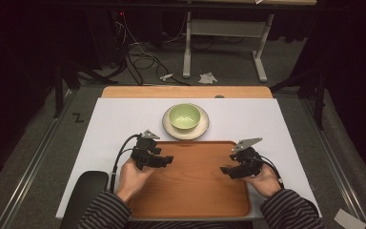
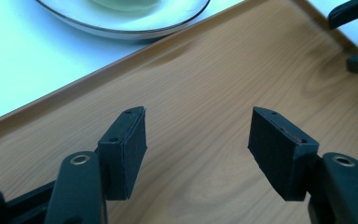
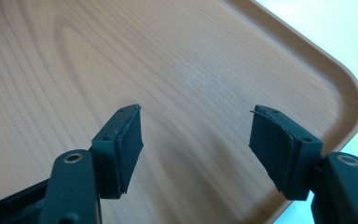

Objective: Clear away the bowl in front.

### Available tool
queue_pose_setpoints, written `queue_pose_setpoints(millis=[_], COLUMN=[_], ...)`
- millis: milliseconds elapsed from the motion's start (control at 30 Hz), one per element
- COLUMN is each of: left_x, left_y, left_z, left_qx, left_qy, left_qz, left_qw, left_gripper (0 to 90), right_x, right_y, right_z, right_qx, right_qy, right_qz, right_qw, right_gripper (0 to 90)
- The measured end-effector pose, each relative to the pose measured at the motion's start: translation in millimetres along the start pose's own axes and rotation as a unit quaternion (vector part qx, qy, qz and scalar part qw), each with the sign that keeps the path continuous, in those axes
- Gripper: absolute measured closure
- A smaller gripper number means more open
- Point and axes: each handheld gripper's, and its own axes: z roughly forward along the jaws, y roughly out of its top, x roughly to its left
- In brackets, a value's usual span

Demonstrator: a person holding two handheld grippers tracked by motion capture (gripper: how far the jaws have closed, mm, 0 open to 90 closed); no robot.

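A pale green bowl (image 1: 185,116) sits upright in the middle of a cream plate (image 1: 201,129) with a thin dark rim, near the middle of the tabletop's (image 1: 109,124) far edge. The bowl is glossy and smooth inside, with nothing visible in it. Just in front of the plate lies a wooden tray (image 1: 190,181) with rounded corners and a low raised lip, its grain plain across a bare floor, reaching to the tabletop's near edge.

The left tool (image 1: 167,160) hangs over the tray's left side, jaws apart with nothing between them; the right tool (image 1: 225,171) hangs over the tray's right side, jaws likewise apart and holding nothing. Striped sleeves (image 1: 286,210) come in from the near edge.

The tabletop is white, with a wooden strip along its far edge. Beyond it, grey carpet carries loose cables (image 1: 140,59), scraps of paper (image 1: 208,78) and the white legs of a desk frame (image 1: 224,33); the room around is dark.
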Motion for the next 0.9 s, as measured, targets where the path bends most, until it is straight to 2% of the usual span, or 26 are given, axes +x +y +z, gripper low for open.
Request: queue_pose_setpoints(millis=[200, 333, 367, 433, 500, 600, 633, 667, 767, 833, 900], left_x=[-6.3, -9.1, -10.5, -14.2, -15.7, -16.5, -16.6, -16.9, -17.9, -19.0, -19.4], left_y=[7.1, 11.9, 12.0, 10.0, 9.9, 11.8, 14.6, 17.6, 23.6, 27.7, 33.7], left_z=[-1.6, -1.0, 0.5, 5.6, 8.0, 9.0, 8.7, 9.3, 12.0, 15.5, 20.2], left_qx=[-0.006, -0.008, -0.010, -0.006, 0.005, 0.012, 0.011, 0.010, 0.013, 0.016, 0.020], left_qy=[-0.009, -0.021, -0.022, -0.016, -0.009, -0.007, -0.013, -0.014, -0.014, -0.010, 0.000], left_qz=[0.006, 0.003, 0.009, 0.033, 0.041, 0.038, 0.034, 0.037, 0.040, 0.041, 0.051], left_qw=[0.9999, 0.9997, 0.9997, 0.9993, 0.9991, 0.9992, 0.9993, 0.9992, 0.9990, 0.9990, 0.9985], left_gripper=[36.3, 35.9, 33.7, 32.4, 33.1, 34.5, 34.5, 34.3, 33.4, 31.6, 31.0], right_x=[-1.6, -1.9, -1.9, -1.6, -1.9, -1.3, -0.9, -2.0, -1.9, -0.9, -0.6], right_y=[0.0, 0.2, 0.2, 0.1, -0.1, 0.1, 0.2, 0.0, 0.0, 0.3, 0.4], right_z=[-0.6, 0.0, 0.2, 0.0, -0.1, 0.0, 0.1, 0.3, 0.1, 0.1, 0.2], right_qx=[-0.003, -0.004, -0.002, -0.002, -0.002, -0.002, 0.000, 0.002, 0.001, 0.003, 0.001], right_qy=[-0.002, -0.002, -0.002, -0.003, -0.002, -0.001, -0.001, 0.000, 0.000, 0.001, 0.002], right_qz=[-0.002, -0.003, -0.002, 0.003, -0.002, 0.001, 0.004, -0.003, -0.002, -0.002, -0.002], right_qw=[1.0000, 1.0000, 1.0000, 1.0000, 1.0000, 1.0000, 1.0000, 1.0000, 1.0000, 1.0000, 1.0000], right_gripper=[36.2, 36.2, 36.3, 36.4, 36.6, 36.7, 36.7, 36.8, 36.9, 37.0, 37.0])
